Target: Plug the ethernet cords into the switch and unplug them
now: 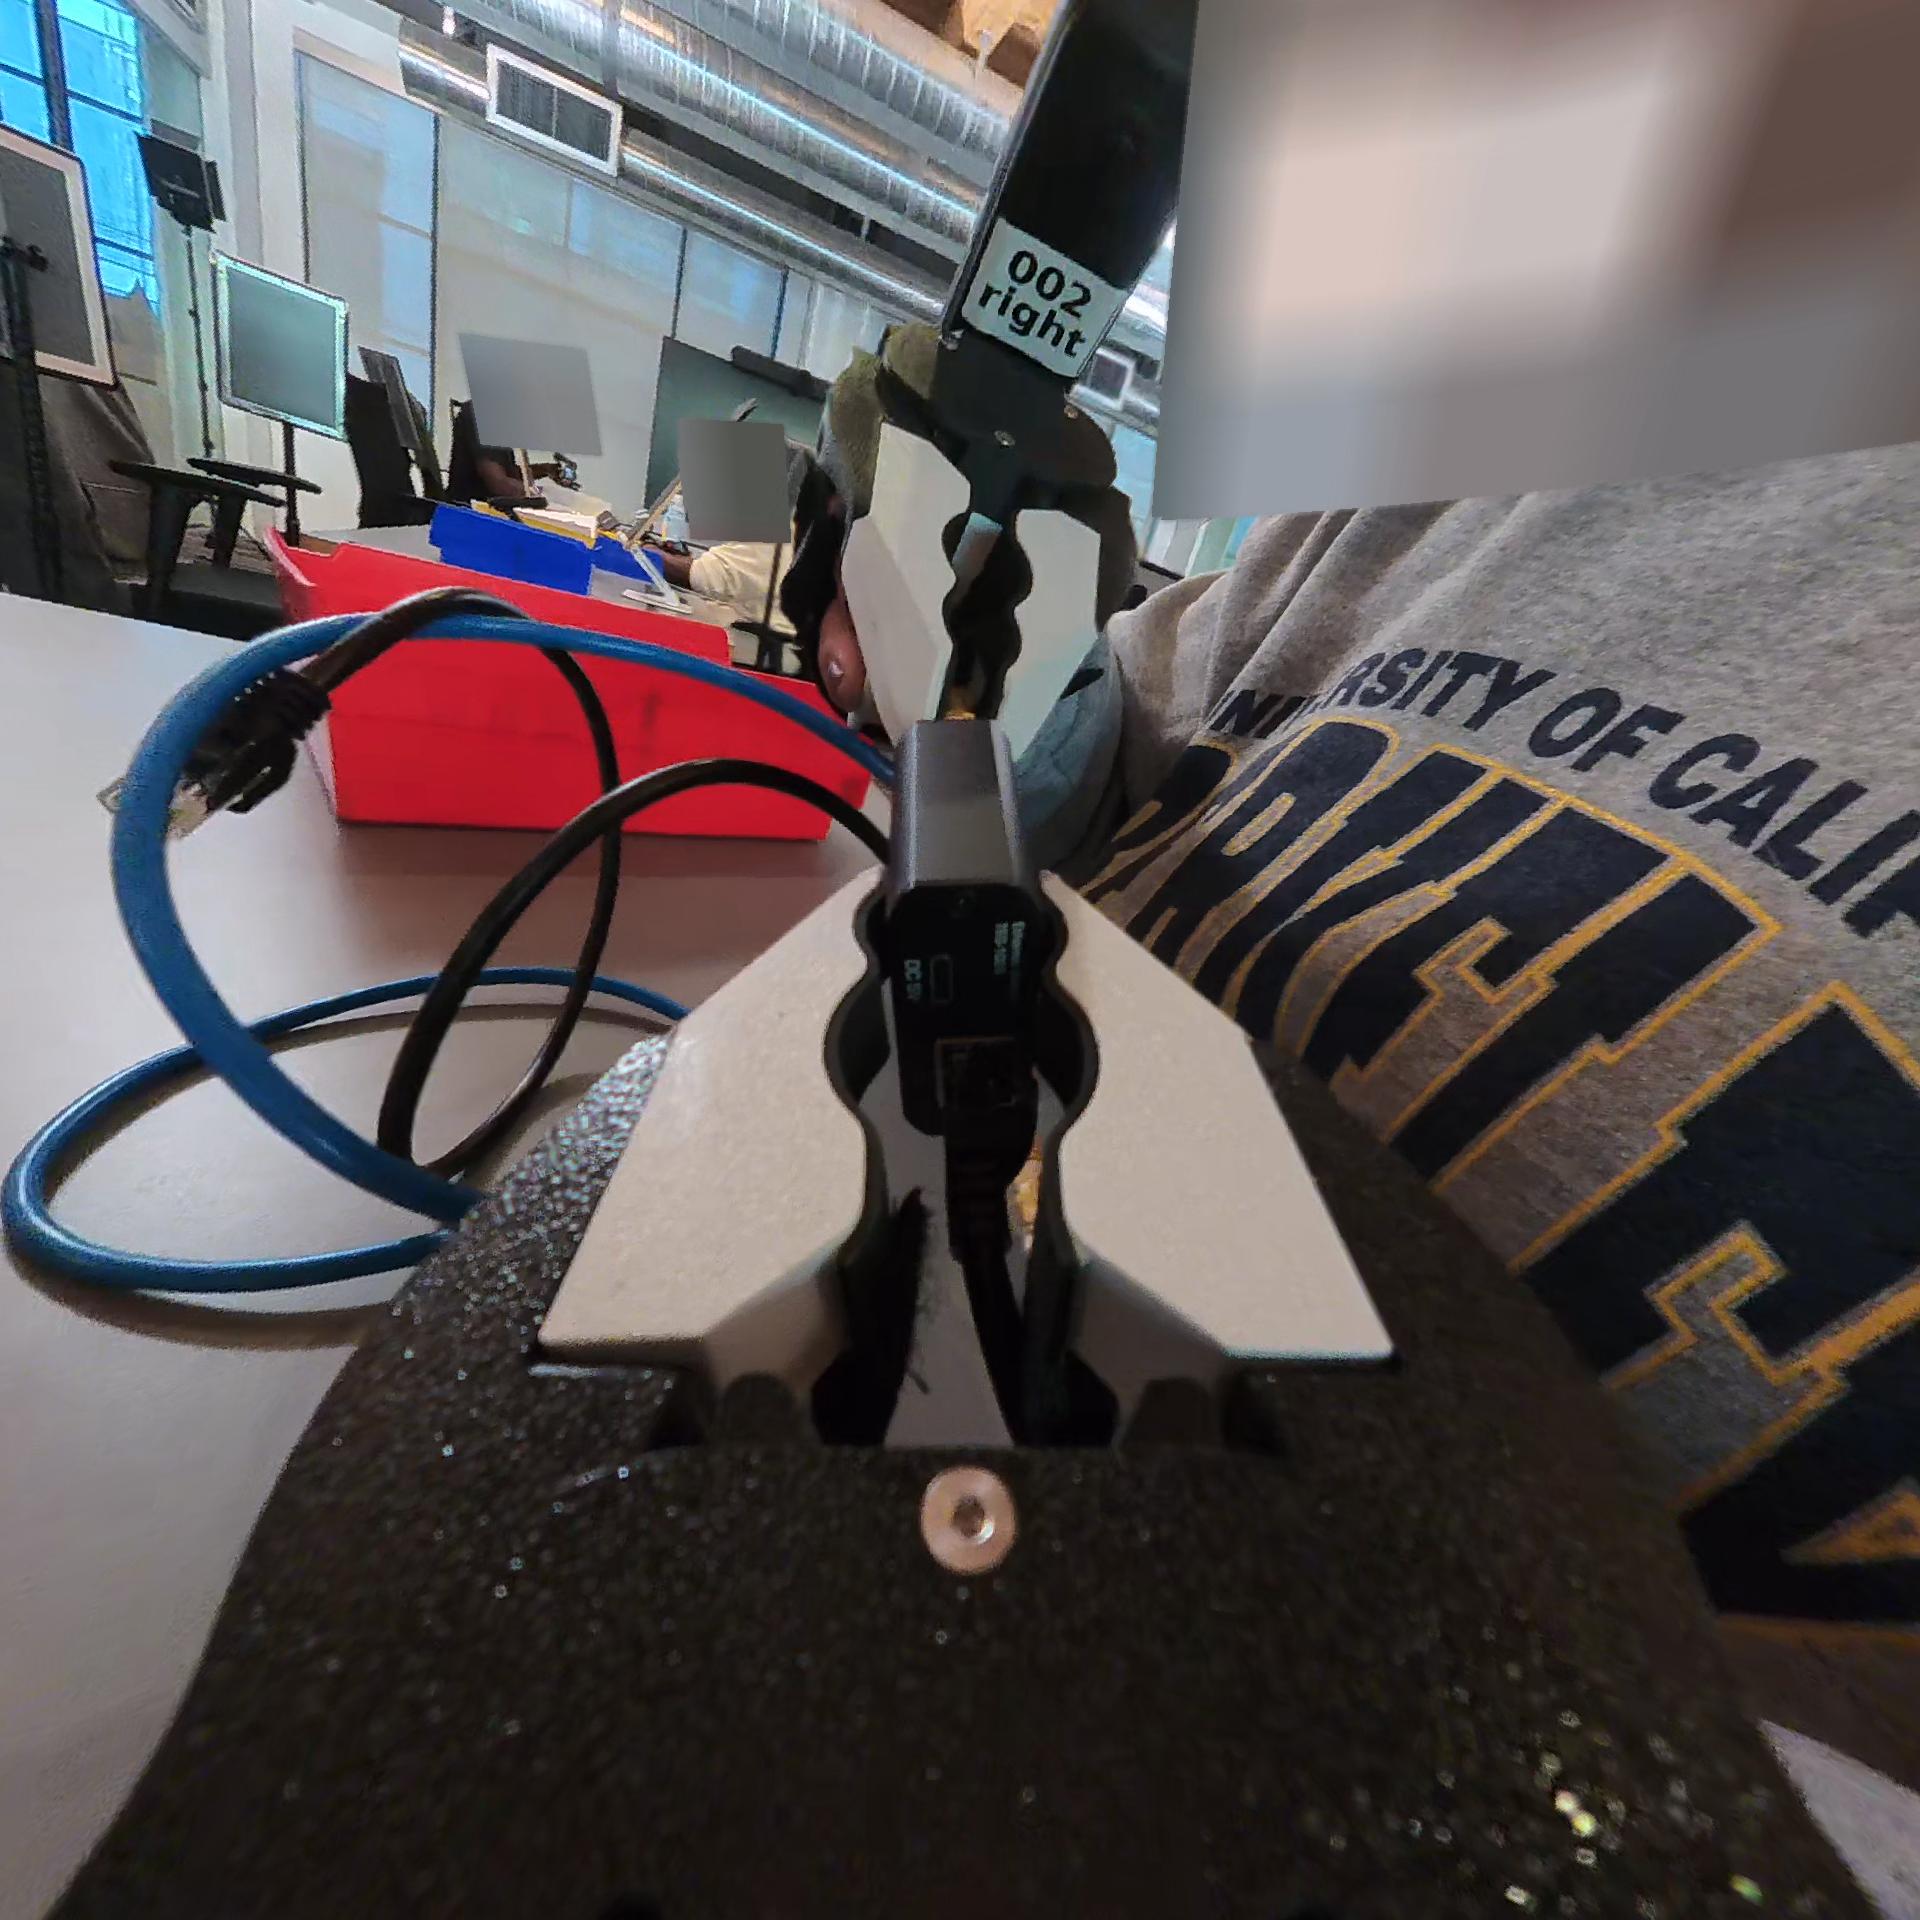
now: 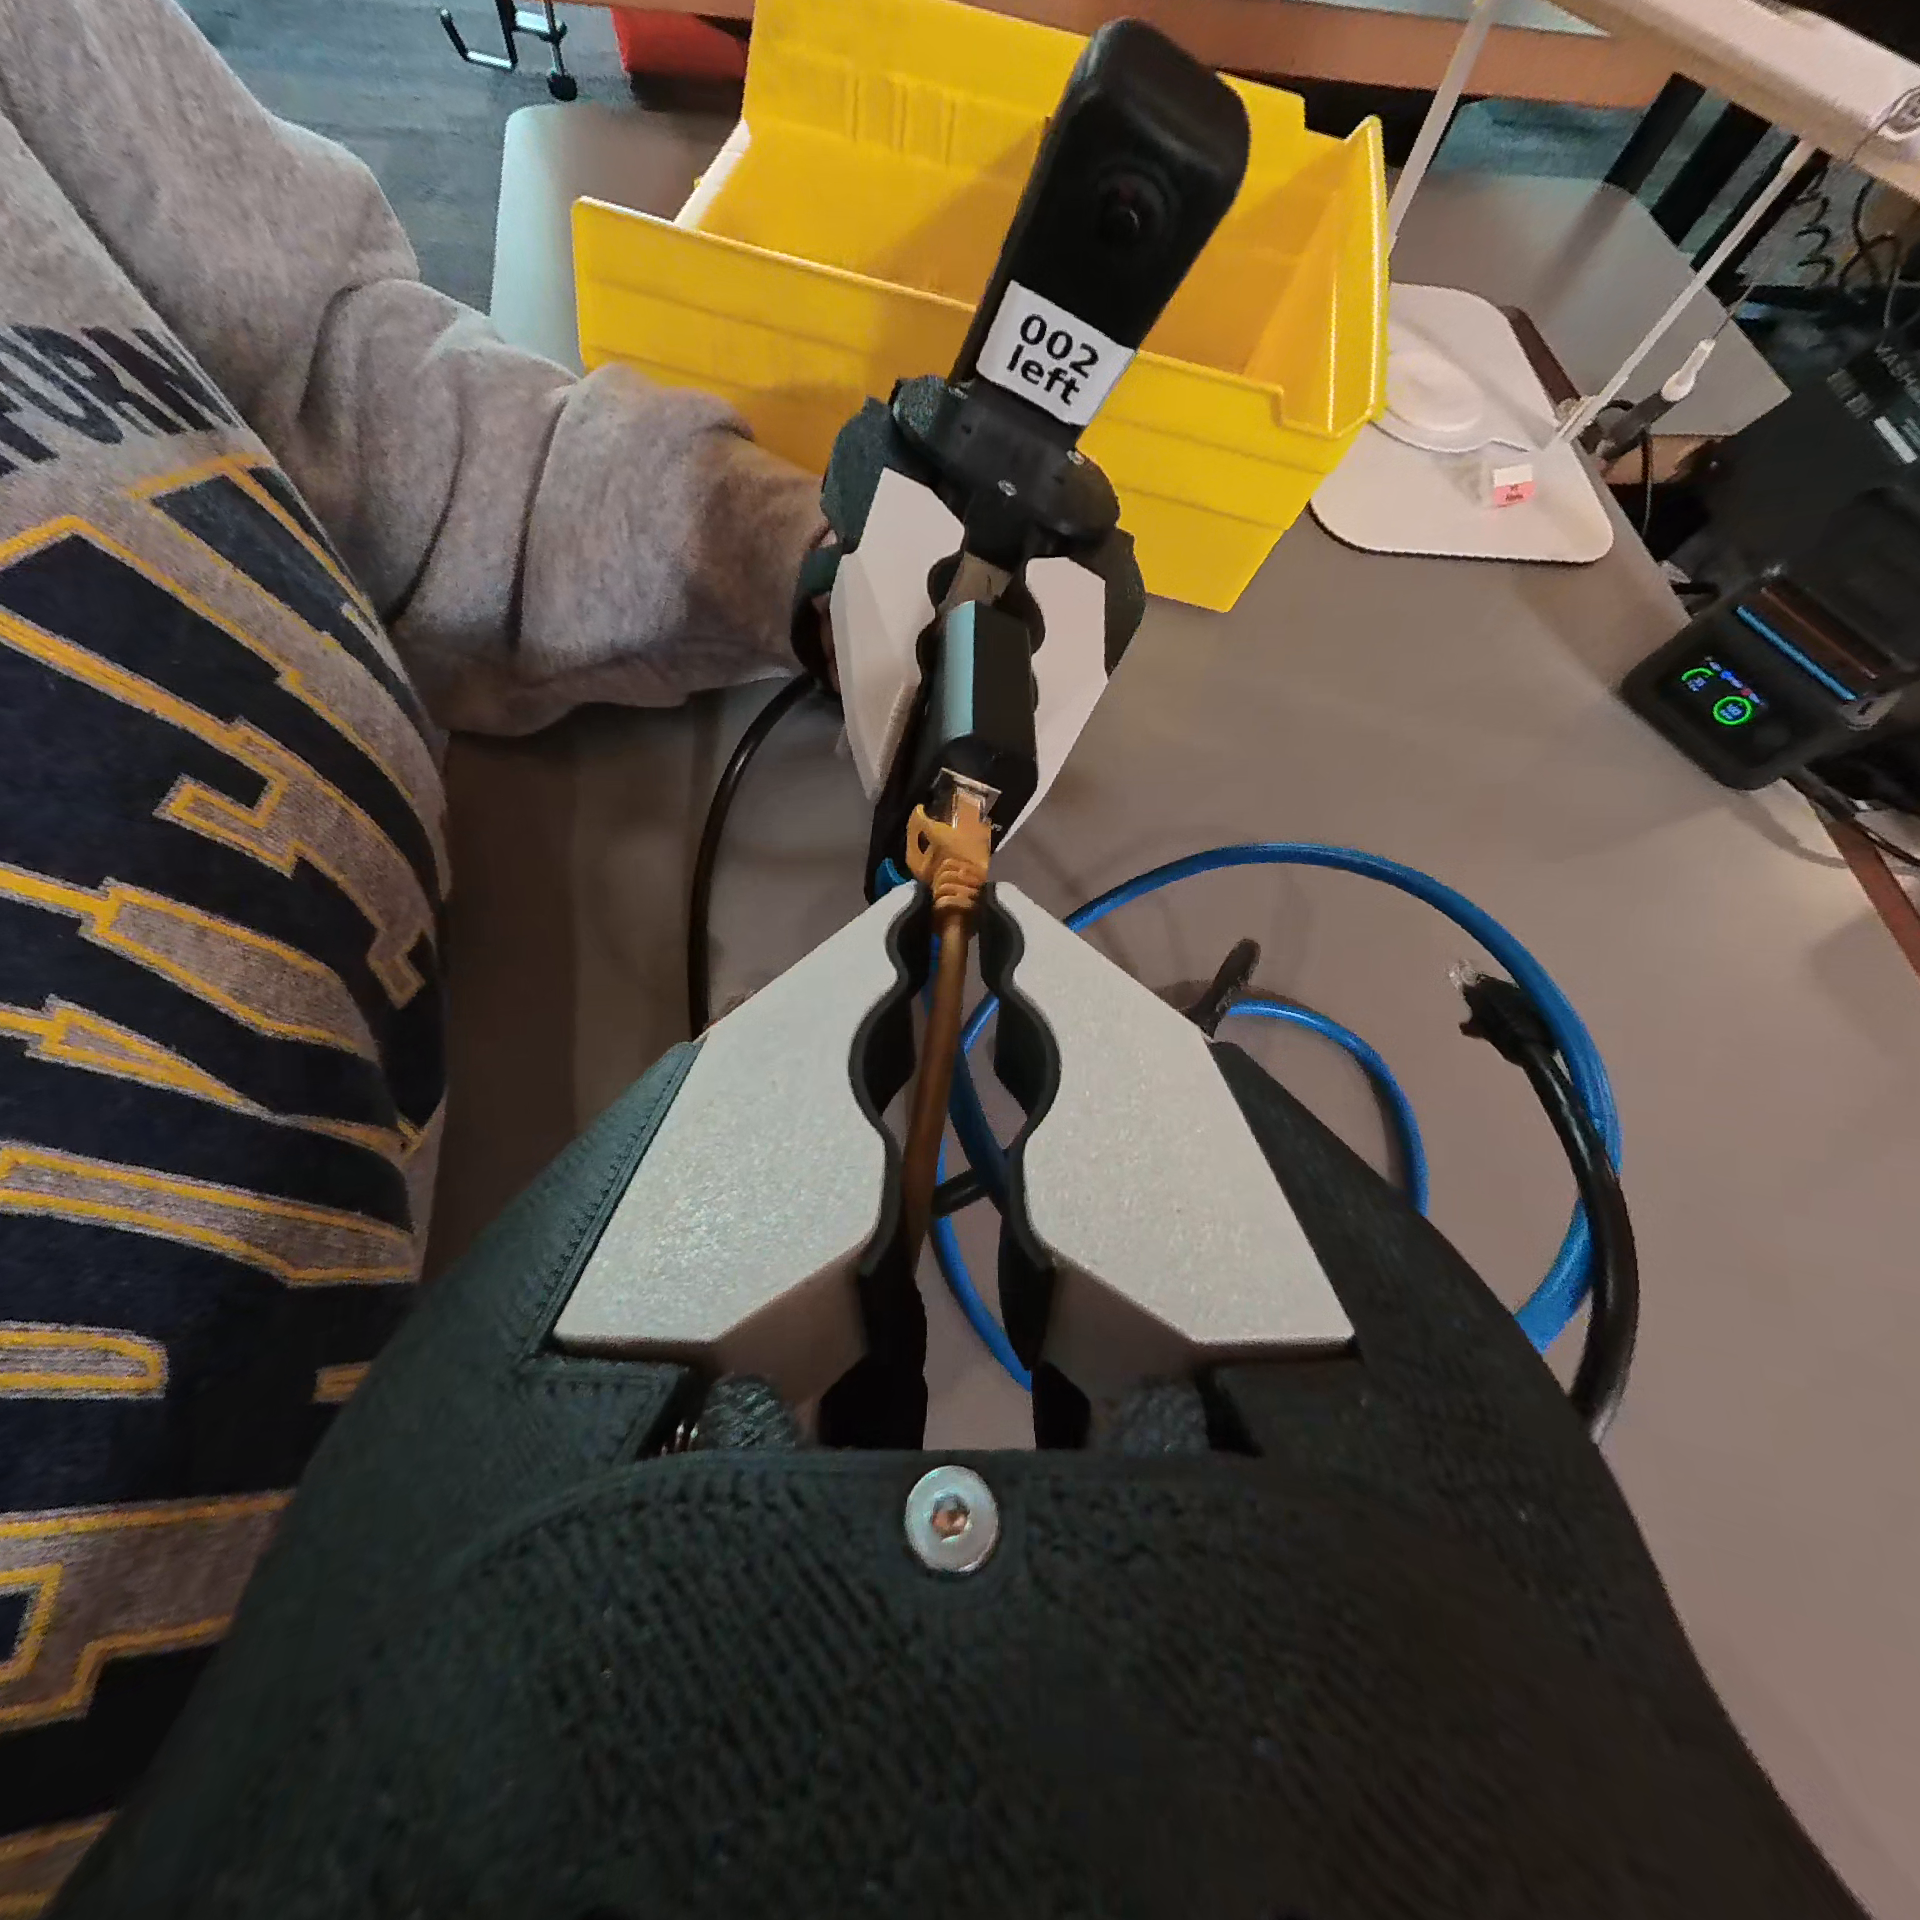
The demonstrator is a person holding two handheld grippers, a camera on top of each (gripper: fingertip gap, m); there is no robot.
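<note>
Your left claw (image 1: 961,1039) is clamping the switch (image 1: 956,914), and your right claw (image 2: 951,966) is gripping the orange cord (image 2: 930,1060) behind its plug (image 2: 961,805). Keep the plug square to the port while you are seating it, and brace the switch steady.

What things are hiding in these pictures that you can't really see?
- Orange plug, right wrist view: its tip meets the switch; whether it is fully seated cannot be told.
- Switch port face, left wrist view: turned away behind the switch.
- Yellow bin, right wrist view: its inside is hidden by the left gripper.
- Blue cable, left wrist view: one end runs under the left gripper.
</note>
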